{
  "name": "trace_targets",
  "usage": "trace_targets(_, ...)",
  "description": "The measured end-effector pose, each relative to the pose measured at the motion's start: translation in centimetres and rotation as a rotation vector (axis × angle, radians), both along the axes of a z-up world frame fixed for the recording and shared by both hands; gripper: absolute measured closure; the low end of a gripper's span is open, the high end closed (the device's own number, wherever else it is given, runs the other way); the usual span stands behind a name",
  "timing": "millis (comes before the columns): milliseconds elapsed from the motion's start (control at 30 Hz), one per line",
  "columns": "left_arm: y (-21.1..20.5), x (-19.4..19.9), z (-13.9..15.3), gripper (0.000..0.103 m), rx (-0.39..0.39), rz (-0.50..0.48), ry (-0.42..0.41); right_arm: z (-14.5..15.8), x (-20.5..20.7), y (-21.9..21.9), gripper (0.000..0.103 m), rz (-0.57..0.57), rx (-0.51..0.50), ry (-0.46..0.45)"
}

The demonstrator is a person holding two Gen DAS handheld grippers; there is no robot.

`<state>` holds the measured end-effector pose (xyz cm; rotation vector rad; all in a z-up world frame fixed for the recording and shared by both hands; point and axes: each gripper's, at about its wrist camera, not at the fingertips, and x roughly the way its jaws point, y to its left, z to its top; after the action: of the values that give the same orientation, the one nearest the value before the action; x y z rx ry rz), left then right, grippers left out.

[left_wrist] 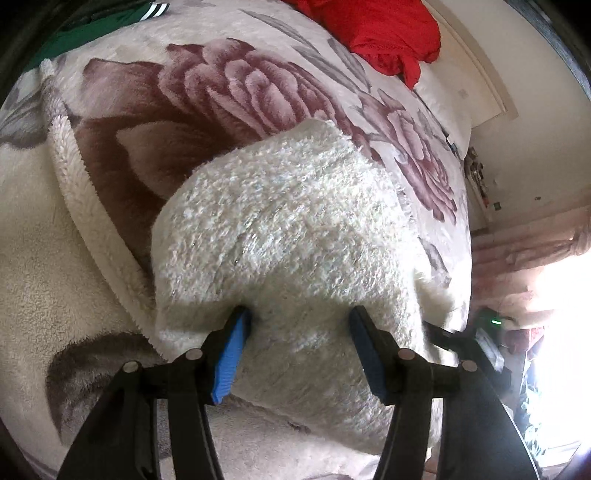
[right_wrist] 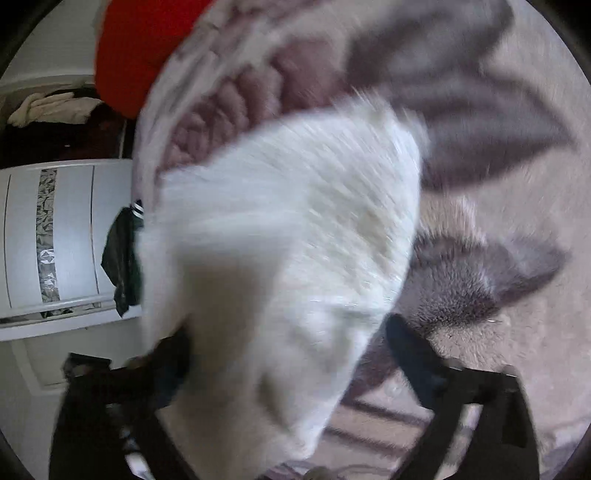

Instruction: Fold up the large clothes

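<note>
A white fluffy garment [left_wrist: 288, 229] lies folded into a thick bundle on a floral plush blanket [left_wrist: 221, 85]. My left gripper [left_wrist: 299, 319] is shut on the bundle's near end, with the blue pads [left_wrist: 231, 354] pressed into the pile on both sides. In the blurred right wrist view the same white garment [right_wrist: 280, 221] runs between the fingers of my right gripper [right_wrist: 288, 339]. Its jaws stand wide and open, and the right finger [right_wrist: 410, 350] sits beside the cloth edge over the blanket [right_wrist: 498, 277].
A red garment [left_wrist: 384, 33] is heaped at the blanket's far end and a green garment with white stripes [left_wrist: 110, 22] lies at the far left edge. A white cabinet [right_wrist: 66, 236] stands beside the bed. A black device with a green light [left_wrist: 491, 332] is at the right.
</note>
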<state>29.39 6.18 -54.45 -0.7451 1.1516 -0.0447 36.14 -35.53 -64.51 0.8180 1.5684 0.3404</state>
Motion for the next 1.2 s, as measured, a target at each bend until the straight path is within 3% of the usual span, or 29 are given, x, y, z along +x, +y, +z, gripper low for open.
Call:
trace_targets(100, 0.1, 0.0, 0.0, 0.048, -0.001, 0.006, -0.004, -4.0, 0.6, 1.3, 0.000, -0.044, 0.167, 0.033)
trace_targets(267, 0.5, 0.0, 0.2, 0.048, 0.004, 0.017, -0.003, -4.8, 1.5, 3.6, 0.001, -0.143, 0.283, -0.025)
trace_targets(300, 0.7, 0.1, 0.2, 0.048, 0.011, 0.016, 0.000, -4.7, 1.3, 4.2, 0.025, -0.158, 0.303, -0.031)
trace_targets(333, 1.2, 0.1, 0.4, 0.048, 0.003, 0.013, 0.000, -4.3, 0.7, 4.5, 0.042, -0.227, 0.307, -0.031)
trace_targets(433, 2.8, 0.3, 1.1, 0.048, -0.028, -0.002, 0.006, -1.6, -2.9, 4.3, 0.054, -0.404, 0.325, -0.028)
trace_targets(533, 3.7, 0.2, 2.2, 0.049, -0.006, -0.092, 0.005, 1.9, -11.4, 4.5, 0.055, -0.679, 0.342, 0.000)
trace_targets(600, 3.6, -0.2, 1.8, 0.049, 0.016, -0.143, 0.035, 2.3, -16.2, 5.4, 0.054, -0.766, 0.291, 0.031)
trace_targets(667, 2.8, -0.5, 0.7, 0.050, 0.026, -0.174, 0.076, 0.1, -19.5, 6.2, 0.035, -0.786, 0.238, 0.140)
trace_targets(733, 1.6, -0.9, 0.1, 0.049, 0.032, -0.193, 0.072, -2.6, -21.3, 5.8, 0.027, -0.773, 0.267, 0.284)
trace_targets(800, 0.9, -1.0, 0.7, 0.049, 0.064, -0.198, 0.036, -2.0, -21.5, 4.5, 0.026, -0.702, 0.263, 0.311)
trace_targets(933, 1.0, -0.7, 1.0, 0.050, 0.064, -0.185, 0.025, 3.6, -18.7, 1.7, 0.025, -0.450, 0.060, 0.207)
trace_targets(967, 1.1, -0.8, 1.0, 0.050, 0.061, -0.182, 0.023, 6.0, -17.4, 0.9, 0.025, -0.381, -0.006, 0.124)
trace_targets(1033, 1.2, -0.8, 0.9, 0.050, 0.059, -0.175, 0.017, 8.7, -14.8, 0.6, 0.023, -0.262, -0.036, 0.014)
trace_targets(1133, 1.1, -0.8, 0.8, 0.050, 0.059, -0.166, 0.011, 8.7, -11.4, 1.2, 0.020, -0.067, -0.046, -0.061)
trace_targets(1200, 1.0, -0.9, 0.8, 0.050, 0.063, -0.161, 0.007, 6.0, -9.4, 3.7, 0.020, 0.095, -0.021, -0.014)
